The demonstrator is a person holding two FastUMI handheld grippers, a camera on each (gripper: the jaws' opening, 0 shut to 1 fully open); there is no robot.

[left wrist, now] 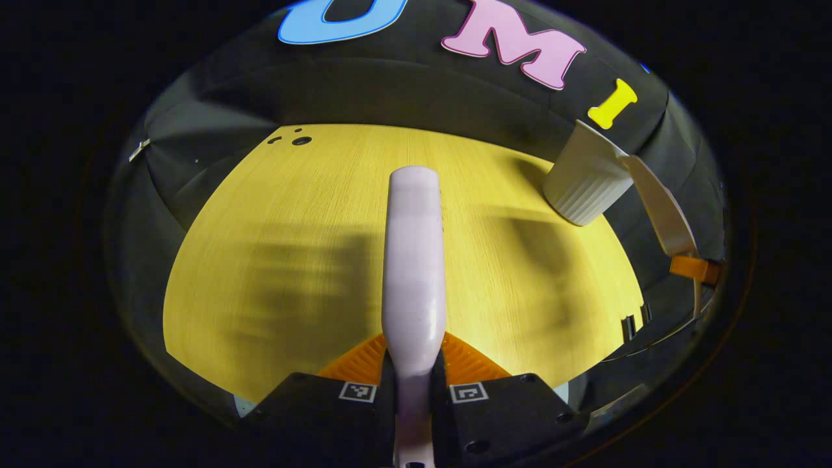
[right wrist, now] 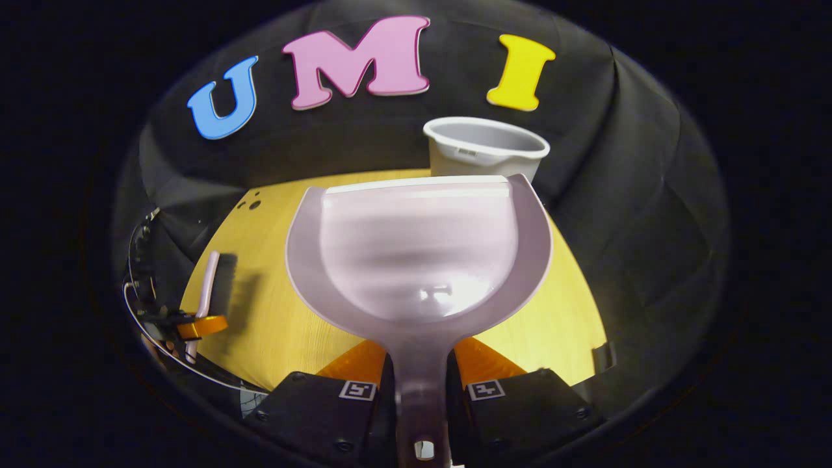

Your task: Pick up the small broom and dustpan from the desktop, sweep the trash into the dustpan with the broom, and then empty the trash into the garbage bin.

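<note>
The left hand-held gripper (left wrist: 413, 390) is clamping the small broom (left wrist: 413, 260) by its pale handle, holding it out above the yellow tabletop (left wrist: 273, 260). Farther right, the right hand-held gripper (right wrist: 421, 390) is gripping the dustpan (right wrist: 419, 260) by its handle, its scoop seemingly empty and lifted before the white garbage bin (right wrist: 484, 146) at the tabletop's far edge.

bright overhead light, blurred shadows, fisheye-warped edges.

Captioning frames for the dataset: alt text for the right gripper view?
The right tool grips the handle of a pale dustpan, its pan toward a grey garbage bin at the far edge of a yellow desktop. At far left, the other tool holds the small broom.
</note>
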